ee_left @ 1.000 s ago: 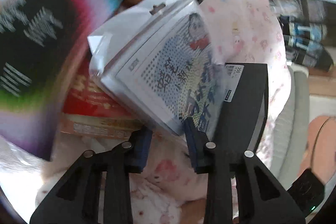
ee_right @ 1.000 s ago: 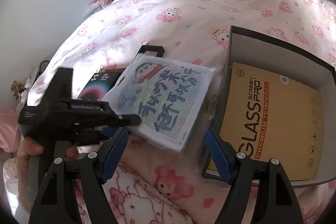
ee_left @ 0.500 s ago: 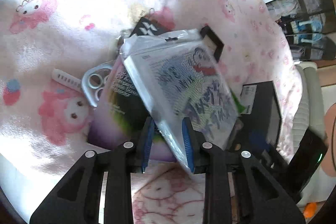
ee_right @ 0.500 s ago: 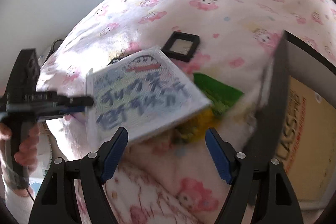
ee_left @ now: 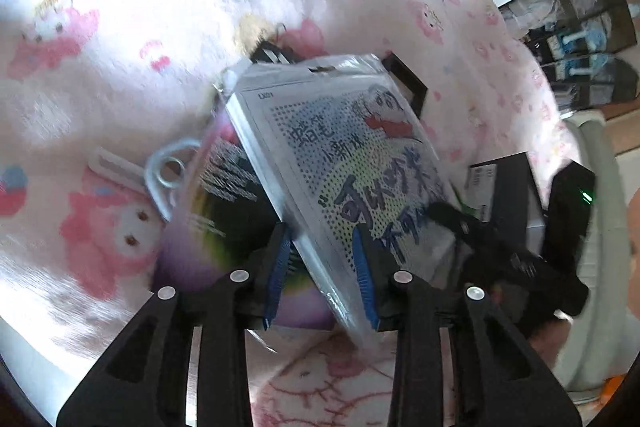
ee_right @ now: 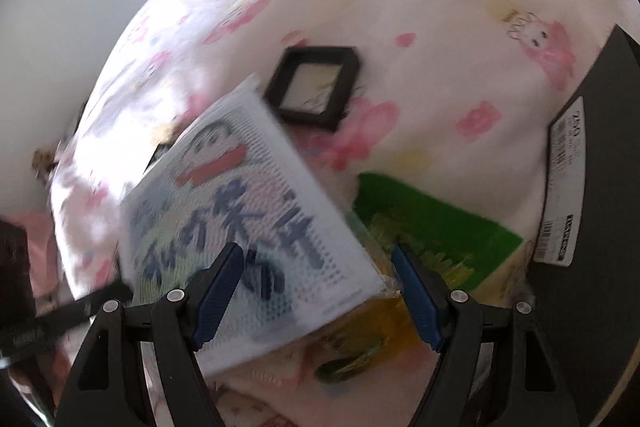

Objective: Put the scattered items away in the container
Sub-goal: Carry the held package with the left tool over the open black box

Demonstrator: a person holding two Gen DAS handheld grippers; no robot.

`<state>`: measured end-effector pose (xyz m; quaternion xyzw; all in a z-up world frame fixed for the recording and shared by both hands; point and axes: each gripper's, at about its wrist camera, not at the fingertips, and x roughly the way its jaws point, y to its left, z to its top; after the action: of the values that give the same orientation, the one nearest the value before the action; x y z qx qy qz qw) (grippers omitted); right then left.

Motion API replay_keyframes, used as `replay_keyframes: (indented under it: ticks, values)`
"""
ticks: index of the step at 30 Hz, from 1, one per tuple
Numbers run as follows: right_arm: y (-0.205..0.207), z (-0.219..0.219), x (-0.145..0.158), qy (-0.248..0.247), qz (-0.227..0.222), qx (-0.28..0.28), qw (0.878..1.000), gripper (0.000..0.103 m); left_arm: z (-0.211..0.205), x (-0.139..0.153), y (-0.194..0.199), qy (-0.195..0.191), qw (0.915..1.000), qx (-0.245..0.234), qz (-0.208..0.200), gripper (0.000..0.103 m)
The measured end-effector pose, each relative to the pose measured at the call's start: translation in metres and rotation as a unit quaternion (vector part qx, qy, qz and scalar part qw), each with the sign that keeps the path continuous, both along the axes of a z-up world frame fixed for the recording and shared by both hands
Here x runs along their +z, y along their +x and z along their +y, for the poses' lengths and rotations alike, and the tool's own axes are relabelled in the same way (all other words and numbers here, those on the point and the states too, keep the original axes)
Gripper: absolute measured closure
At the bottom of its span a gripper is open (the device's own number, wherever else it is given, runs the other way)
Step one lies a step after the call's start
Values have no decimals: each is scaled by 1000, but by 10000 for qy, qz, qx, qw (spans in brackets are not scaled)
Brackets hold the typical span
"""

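Observation:
My left gripper [ee_left: 322, 271] is shut on the lower edge of a flat cartoon-printed packet [ee_left: 340, 163] in a clear sleeve and holds it tilted above the bed. The same packet [ee_right: 240, 211] fills the left of the right wrist view. My right gripper [ee_right: 316, 291] is open, its blue pads on either side of the packet's near corner, not closed on it. The black box [ee_right: 600, 187] stands at the right edge of that view; it also shows in the left wrist view [ee_left: 508, 187].
On the pink cartoon bedspread [ee_left: 160, 7] lie a dark rainbow-printed pack [ee_left: 224, 195], a silver phone case [ee_left: 168, 167] and a white comb [ee_left: 116, 167]. A small black frame [ee_right: 316, 87] and a green-and-yellow packet [ee_right: 428, 227] lie near the box.
The left gripper has lifted the cartoon packet off the pile and swung it up. The right gripper has moved away from the box's inside toward the packet; its jaws stay open.

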<state>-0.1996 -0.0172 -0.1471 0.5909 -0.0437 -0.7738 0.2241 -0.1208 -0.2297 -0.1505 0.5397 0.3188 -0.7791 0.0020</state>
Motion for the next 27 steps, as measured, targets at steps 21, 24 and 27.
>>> replay_keyframes:
  ticks: [21, 24, 27]
  values:
    - [42, -30, -7, 58, -41, 649, 9979, 36, -5, 5, 22, -168, 9993, 73, 323, 63]
    - [55, -25, -7, -203, -361, 774, 9961, 37, 1, 9, 29, -235, 9994, -122, 213, 63]
    - [65, -22, -1, -170, -300, 925, 9951, 37, -4, 9, 28, -64, 9995, -140, 260, 63]
